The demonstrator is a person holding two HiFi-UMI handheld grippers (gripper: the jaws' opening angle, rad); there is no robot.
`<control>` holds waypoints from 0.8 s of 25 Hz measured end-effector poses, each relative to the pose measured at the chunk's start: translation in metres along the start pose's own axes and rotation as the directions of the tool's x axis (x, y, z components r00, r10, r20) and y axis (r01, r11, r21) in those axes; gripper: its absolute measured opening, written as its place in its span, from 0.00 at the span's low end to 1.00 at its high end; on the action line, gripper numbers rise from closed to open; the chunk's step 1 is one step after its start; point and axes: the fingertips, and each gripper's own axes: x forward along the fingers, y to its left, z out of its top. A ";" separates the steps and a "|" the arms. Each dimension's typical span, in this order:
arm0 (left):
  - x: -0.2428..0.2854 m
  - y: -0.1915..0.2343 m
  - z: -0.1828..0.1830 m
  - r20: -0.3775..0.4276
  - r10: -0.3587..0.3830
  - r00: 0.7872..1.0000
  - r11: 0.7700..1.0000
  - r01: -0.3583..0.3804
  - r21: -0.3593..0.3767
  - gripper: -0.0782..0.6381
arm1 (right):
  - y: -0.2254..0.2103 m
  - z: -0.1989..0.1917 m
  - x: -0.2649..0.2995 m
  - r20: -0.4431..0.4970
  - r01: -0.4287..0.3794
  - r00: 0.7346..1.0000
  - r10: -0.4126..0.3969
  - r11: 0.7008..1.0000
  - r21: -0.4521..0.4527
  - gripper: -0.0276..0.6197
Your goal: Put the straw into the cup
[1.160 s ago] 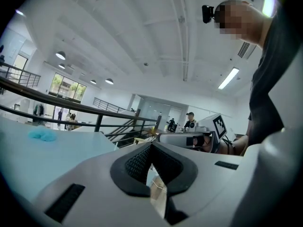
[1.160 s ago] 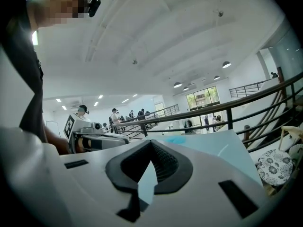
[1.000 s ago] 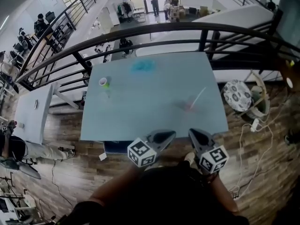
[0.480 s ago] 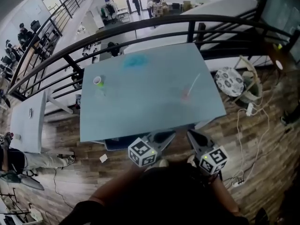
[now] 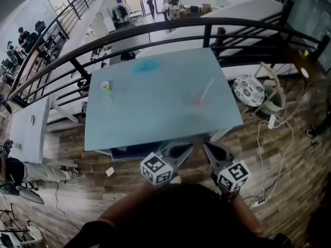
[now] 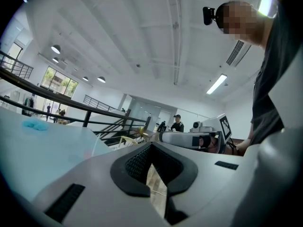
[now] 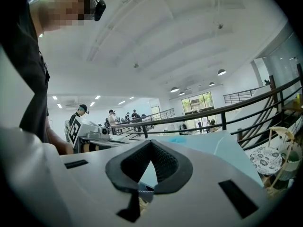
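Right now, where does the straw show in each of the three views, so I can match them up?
Head view: the straw is a slanted white line on the table's right half.
Left gripper view: straw faint, left of centre, on the tabletop.
Right gripper view: straw faint, right of centre, on the tabletop.
Shared landmark: the blue patch on the table's far side.

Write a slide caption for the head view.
Left gripper and right gripper, both shut and empty, hover before a blue table bearing a cup and a straw.
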 end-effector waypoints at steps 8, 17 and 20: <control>0.023 -0.057 -0.019 -0.017 0.010 1.000 1.000 -0.010 -0.012 0.12 | 0.000 -0.012 -0.055 -0.004 -0.035 0.999 0.035 0.999 0.013 0.06; 0.033 -0.110 -0.050 -0.023 0.052 0.998 0.998 -0.053 -0.027 0.12 | 0.003 -0.033 -0.111 0.003 -0.081 0.997 0.081 0.997 0.002 0.06; 0.037 -0.125 -0.059 -0.022 0.050 0.998 0.998 -0.051 -0.028 0.12 | 0.002 -0.043 -0.127 -0.012 -0.078 0.997 0.078 0.997 0.005 0.06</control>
